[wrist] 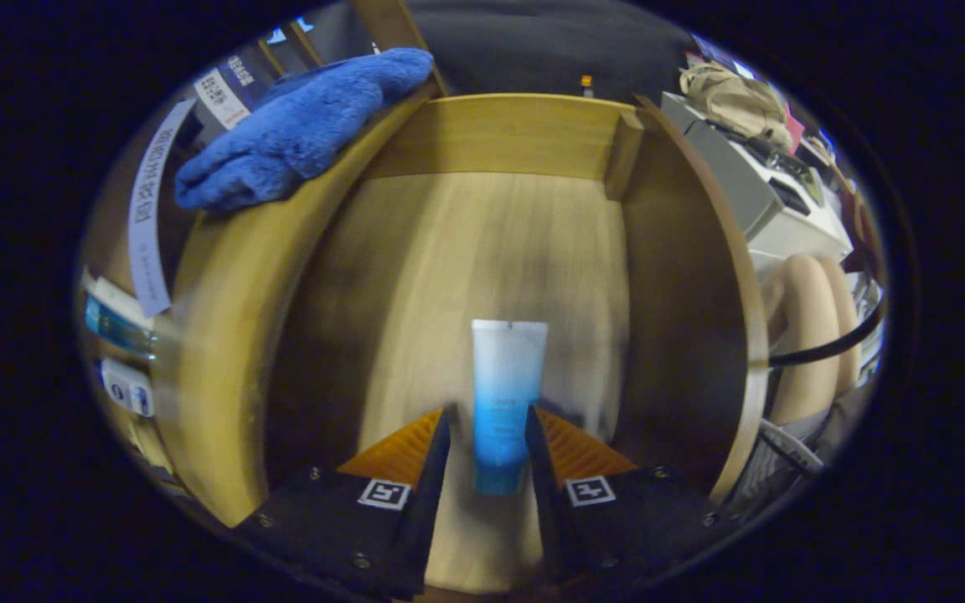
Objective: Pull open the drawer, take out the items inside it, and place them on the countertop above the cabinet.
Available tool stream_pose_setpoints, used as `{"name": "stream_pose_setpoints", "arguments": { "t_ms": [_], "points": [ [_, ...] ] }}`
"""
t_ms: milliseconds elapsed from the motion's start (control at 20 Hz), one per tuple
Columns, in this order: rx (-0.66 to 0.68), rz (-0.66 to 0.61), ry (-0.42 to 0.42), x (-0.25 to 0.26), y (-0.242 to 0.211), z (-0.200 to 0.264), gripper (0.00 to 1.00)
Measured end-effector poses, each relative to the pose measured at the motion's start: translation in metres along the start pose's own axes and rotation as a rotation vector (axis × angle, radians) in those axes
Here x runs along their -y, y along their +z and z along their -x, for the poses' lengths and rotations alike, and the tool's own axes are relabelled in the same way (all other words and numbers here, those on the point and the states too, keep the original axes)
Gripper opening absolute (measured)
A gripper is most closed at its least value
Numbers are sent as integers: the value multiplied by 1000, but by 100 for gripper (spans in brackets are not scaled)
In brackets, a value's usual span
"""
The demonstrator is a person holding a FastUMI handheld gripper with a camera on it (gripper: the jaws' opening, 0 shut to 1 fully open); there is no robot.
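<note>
Two tool fingers point down into open drawer, clamped on tube.

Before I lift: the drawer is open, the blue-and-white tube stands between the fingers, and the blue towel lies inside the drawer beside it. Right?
Not quite. In the gripper view the blue towel lies outside the open drawer, draped over its side wall, not inside it. The rest holds: the blue-and-white tube sits between the fingers of the gripper.
</note>
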State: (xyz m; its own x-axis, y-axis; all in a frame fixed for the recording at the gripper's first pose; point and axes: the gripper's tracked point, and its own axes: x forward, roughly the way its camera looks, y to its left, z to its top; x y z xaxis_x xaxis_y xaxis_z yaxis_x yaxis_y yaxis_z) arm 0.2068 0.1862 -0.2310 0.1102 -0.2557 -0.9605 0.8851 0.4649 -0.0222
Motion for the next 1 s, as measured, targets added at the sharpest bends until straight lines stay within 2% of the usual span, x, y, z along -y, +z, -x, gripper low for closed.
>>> {"name": "stream_pose_setpoints", "arguments": {
  "t_ms": [150,250,450,500,550,600,750,1000],
  "points": [
    [-67,53,-26,4,-14,-9,54],
    [-4,87,2,-4,5,-11,49],
    [52,158,73,-7,4,-17,41],
    [86,159,118,-15,7,-9,41],
    [124,184,143,-21,16,-9,37],
    [161,208,139,-17,25,0,33],
    [252,237,124,-20,38,32,33],
    [391,305,166,-40,55,87,33]
  ]
}}
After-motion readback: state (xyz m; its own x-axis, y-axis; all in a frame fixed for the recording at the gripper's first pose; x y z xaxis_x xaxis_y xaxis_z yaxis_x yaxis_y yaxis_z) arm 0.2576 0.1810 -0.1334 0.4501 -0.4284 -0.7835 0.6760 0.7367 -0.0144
